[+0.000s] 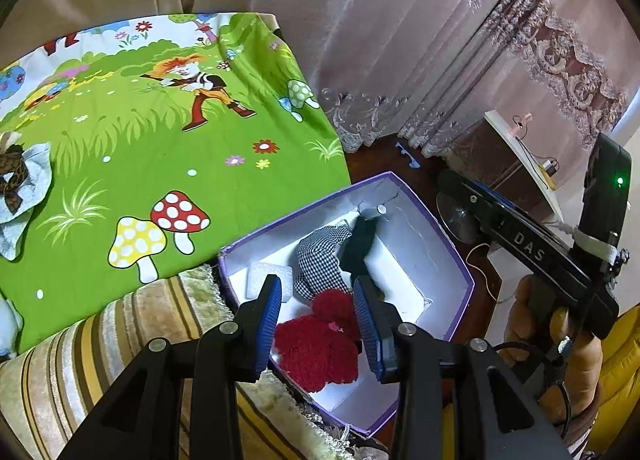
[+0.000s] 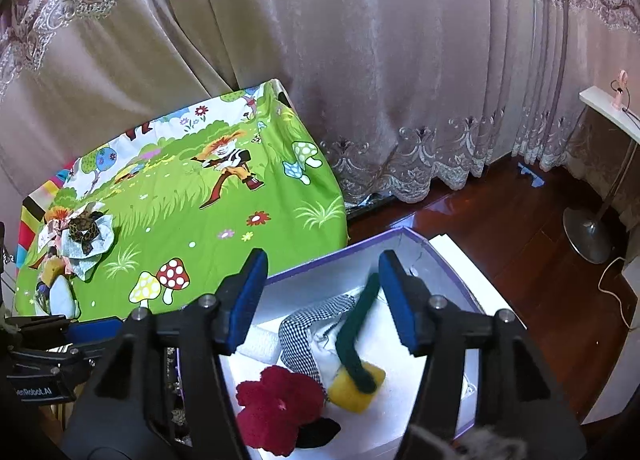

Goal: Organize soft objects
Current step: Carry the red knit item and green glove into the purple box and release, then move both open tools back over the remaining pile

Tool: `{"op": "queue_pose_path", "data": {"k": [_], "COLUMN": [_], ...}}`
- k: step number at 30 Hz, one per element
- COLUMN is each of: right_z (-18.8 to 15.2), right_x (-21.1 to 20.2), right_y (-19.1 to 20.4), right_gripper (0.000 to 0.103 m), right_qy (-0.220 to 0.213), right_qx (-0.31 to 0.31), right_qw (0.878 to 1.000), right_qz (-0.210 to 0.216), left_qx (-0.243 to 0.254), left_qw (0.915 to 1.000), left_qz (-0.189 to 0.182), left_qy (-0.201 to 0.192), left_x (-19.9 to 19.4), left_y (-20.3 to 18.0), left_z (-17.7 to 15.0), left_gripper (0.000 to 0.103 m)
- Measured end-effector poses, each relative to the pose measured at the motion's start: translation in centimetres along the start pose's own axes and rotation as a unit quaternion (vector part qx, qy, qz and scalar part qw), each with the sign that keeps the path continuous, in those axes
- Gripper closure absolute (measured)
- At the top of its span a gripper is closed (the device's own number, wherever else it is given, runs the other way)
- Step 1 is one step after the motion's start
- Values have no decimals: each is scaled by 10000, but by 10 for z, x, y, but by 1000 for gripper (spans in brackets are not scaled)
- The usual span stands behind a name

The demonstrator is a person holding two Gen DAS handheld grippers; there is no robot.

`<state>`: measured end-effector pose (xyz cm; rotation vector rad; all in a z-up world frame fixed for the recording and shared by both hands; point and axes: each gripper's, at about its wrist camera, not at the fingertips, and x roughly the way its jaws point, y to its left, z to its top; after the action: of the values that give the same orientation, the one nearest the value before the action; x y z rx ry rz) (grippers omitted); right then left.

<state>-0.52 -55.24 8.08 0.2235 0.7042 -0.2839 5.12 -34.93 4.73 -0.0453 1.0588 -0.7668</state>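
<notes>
Begin at the far left: on the green cartoon-print bedsheet with mushrooms and flowers, a small heap of loose soft items (pale blue-grey cloth with a brown snake-pattern fabric piece lying on top) is not yet sorted, well apart from the container. Moving right, the white-lined cardboard box with a purple rim sits off the sheet's near corner, next to a striped beige and gold plush fabric. Your left gripper hangs over the box with its blue ribbed fingers moderately apart; the fuzzy red knitted piece lies below and between them on the box floor, and the pads do not appear to press it, so treat it as released. Inside the box you can also identify a white foam block, a black-and-white houndstooth fabric pouch, and a yellow sponge block wrapped by a dark green knitted strip. Your right gripper stands wider apart above the houndstooth pouch and green strip, with nothing clamped between its pads. Judged from this layout, the step in hand is the deposit into the box, with both grippers emptied. The next move calls for you to lift both grippers clear of the box rim without snagging the red knit or the green strip, then carry one gripper leftward across the sheet to the remaining heap, approach from above, and close on the topmost fabric only.
</notes>
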Motion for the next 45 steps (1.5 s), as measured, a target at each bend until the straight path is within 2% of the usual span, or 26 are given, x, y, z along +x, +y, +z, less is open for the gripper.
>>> {"op": "queue_pose_path", "data": {"k": [11, 25, 31, 45], "right_z": [3, 16, 20, 20], "right_x": [-4, -15, -14, 3], "right_y": [25, 108, 154, 262], "right_gripper": [41, 40, 36, 35], "right_qy": [49, 62, 132, 318], "right_qx": [-191, -844, -1180, -1913], "right_qw": [9994, 9932, 9872, 9675], "right_qz": [276, 794, 1068, 1620], "left_qx": [-160, -740, -1111, -2050], "left_qw": [9991, 9892, 9808, 9522], "left_qz": [166, 683, 998, 1683], "left_qy": [-351, -1062, -1254, -1515], "left_x": [-22, -93, -126, -184], "left_y": [23, 107, 162, 296], "left_z": [0, -9, -23, -49], "left_gripper": [64, 64, 57, 55]}}
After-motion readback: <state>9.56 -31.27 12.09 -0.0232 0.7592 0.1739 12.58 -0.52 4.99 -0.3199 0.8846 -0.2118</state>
